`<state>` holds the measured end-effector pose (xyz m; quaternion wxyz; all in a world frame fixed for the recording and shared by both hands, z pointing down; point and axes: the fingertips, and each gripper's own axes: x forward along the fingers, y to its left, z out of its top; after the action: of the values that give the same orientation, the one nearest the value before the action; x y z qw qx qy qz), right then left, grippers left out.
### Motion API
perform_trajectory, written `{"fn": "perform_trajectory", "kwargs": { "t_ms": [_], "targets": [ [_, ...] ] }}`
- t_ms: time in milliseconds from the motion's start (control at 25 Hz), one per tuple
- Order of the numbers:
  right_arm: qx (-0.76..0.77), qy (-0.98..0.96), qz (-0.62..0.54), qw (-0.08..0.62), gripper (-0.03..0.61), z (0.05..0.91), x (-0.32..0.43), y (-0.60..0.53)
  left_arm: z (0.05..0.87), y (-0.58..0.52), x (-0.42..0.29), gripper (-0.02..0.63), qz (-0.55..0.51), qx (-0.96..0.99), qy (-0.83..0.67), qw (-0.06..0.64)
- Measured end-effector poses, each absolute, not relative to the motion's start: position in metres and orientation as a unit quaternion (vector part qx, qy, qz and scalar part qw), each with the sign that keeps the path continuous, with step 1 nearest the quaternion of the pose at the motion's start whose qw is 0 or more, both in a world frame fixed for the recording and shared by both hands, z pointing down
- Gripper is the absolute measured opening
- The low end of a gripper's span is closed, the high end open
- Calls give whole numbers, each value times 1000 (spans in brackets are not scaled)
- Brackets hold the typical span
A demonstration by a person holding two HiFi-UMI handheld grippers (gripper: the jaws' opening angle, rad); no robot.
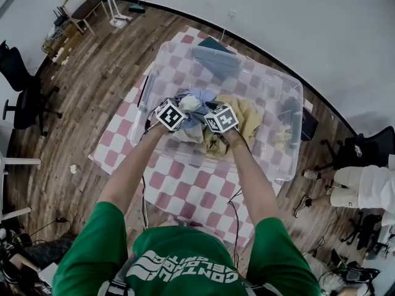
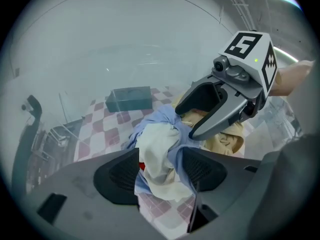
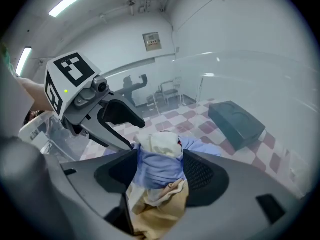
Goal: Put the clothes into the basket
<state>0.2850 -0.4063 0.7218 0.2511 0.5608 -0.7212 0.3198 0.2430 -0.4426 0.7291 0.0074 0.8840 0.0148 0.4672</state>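
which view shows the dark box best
The right gripper view: the dark box is large and sharp there. The left gripper view shows it hazier and smaller; the head view shows only a sliver beyond the clear bin's far rim.
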Motion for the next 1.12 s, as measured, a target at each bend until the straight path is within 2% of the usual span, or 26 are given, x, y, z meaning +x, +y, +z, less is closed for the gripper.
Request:
{"fn": "perform_trajectory", "kwargs": {
  "t_ms": [120, 240, 480, 640, 720, 840, 960, 1120],
  "targets": [
    [577, -715, 307, 246, 275, 707, 294, -400, 713, -445, 246, 256, 450, 893, 8, -14],
    [599, -709, 289, 236, 275, 687, 303, -394, 698, -439, 251, 256, 421, 907, 15, -5],
    [627, -710, 235, 215, 267, 624, 315, -392, 631, -437, 262, 248, 355, 934, -1, -27],
    [645, -714, 188, 196, 185, 567, 311, -382, 575, -431, 262, 149, 290, 956, -21, -51],
    [655, -715, 166, 181, 120, 540, 305, -372, 550, -423, 256, 92, 263, 963, -28, -53],
    [667, -716, 132, 156, 46, 504, 295, -353, 519, -411, 246, 41, 225, 972, -40, -54],
    [671, -721, 106, 134, 14, 475, 282, -329, 492, -395, 235, 12, 188, 979, -50, -52],
    [669, -731, 81, 110, 9, 450, 257, -291, 466, -361, 213, 3, 150, 987, -39, -36]
  ]
}}
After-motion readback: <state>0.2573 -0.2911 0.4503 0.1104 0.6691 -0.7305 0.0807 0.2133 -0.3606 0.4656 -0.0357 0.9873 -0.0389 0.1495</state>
